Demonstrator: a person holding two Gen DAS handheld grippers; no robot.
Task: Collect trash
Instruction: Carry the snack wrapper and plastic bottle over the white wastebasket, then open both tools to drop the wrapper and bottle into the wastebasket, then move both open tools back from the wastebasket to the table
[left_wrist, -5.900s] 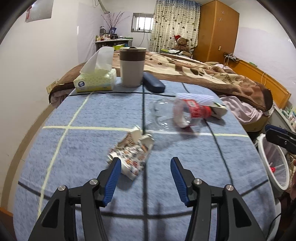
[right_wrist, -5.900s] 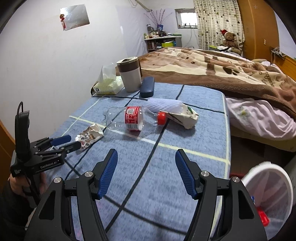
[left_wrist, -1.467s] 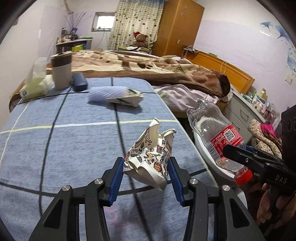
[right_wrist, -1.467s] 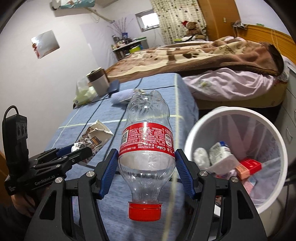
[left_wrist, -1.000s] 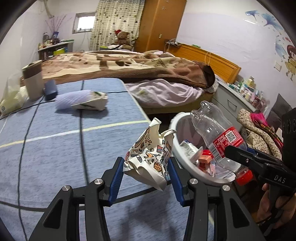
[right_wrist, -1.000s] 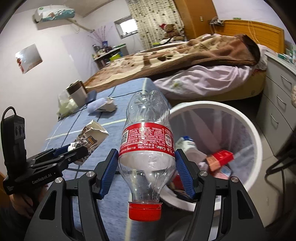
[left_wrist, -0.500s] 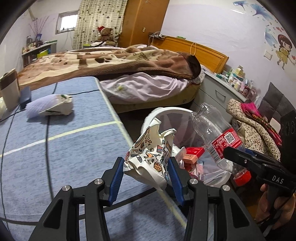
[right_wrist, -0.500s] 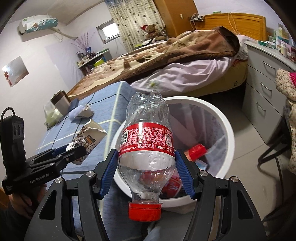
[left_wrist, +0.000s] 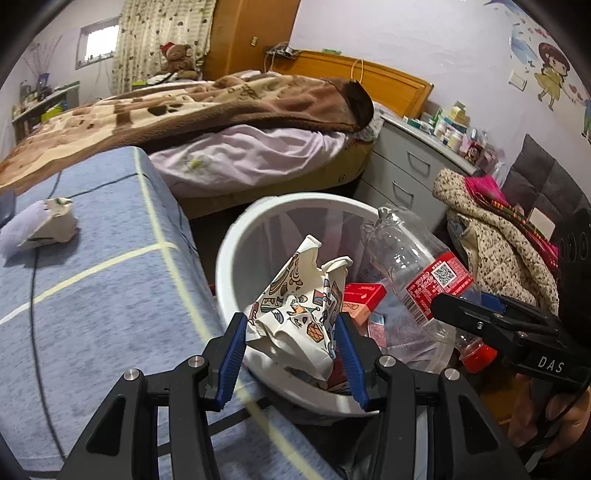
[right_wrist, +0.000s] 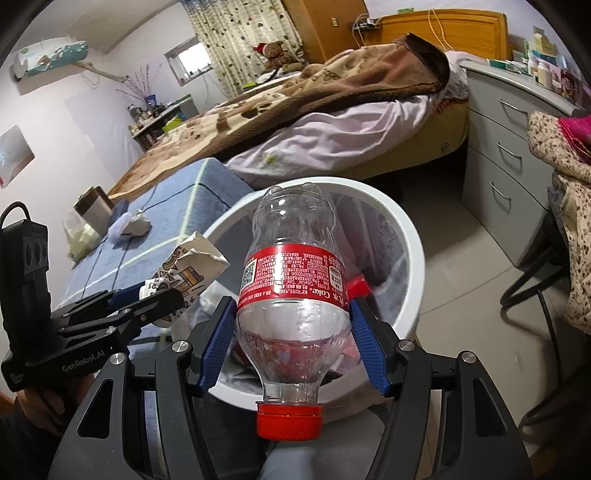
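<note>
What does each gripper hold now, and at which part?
Left gripper: crumpled printed paper cup, at its lower sides. Right gripper: clear plastic bottle with red label, cap toward the camera, just below the label.

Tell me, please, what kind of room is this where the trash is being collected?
Most likely a bedroom in a home. A bed with a brown blanket and wooden headboard fills the room, a teddy bear sits at its far end, and a grey chest of drawers stands beside it.

My black plastic left gripper (left_wrist: 291, 352) and right gripper (right_wrist: 293, 345) have ribbed blue pads (left_wrist: 229, 356), silver screws
</note>
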